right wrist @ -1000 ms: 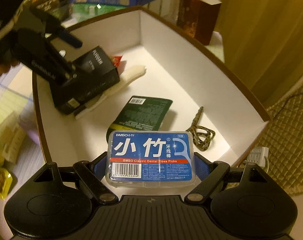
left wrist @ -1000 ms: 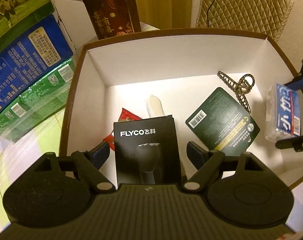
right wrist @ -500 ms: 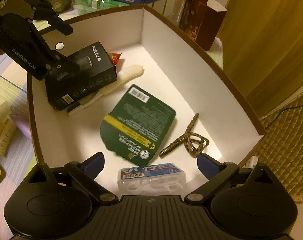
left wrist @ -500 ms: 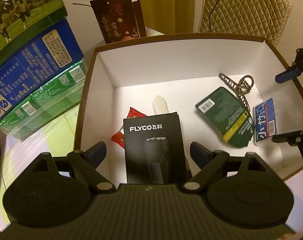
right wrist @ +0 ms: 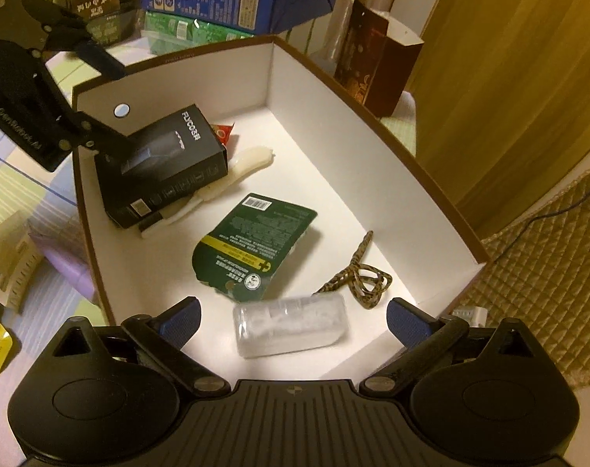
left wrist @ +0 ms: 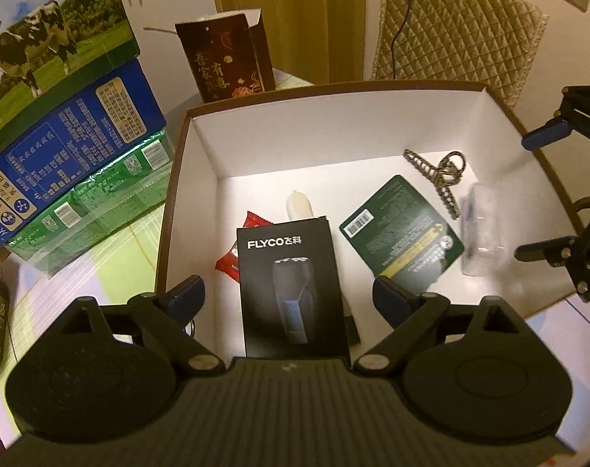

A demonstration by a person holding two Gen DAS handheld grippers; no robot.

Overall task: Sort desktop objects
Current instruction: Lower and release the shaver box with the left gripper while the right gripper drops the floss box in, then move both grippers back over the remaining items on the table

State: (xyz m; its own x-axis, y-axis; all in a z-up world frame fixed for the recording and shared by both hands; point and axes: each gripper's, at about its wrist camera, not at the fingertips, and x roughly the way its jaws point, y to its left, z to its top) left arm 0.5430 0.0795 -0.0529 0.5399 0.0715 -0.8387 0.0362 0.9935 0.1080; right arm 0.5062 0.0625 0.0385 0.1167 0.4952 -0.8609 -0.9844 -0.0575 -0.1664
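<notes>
1. My right tongs (right wrist: 293,321) have just been opening and stand spread; the floss-pick case (right wrist: 291,325) lies between them untouched, blurred, perhaps not yet settled, long axis across the view.
2. My left tongs (left wrist: 289,297), likewise opening, stand spread either side of the shaver box (left wrist: 293,284), which points at the far wall.
3. Both sit inside the white box (right wrist: 372,124), apparently sorted.

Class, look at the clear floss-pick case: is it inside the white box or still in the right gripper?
Inside the box. The case lies on the box floor; the right gripper stands open, its pads clear of it.
</notes>
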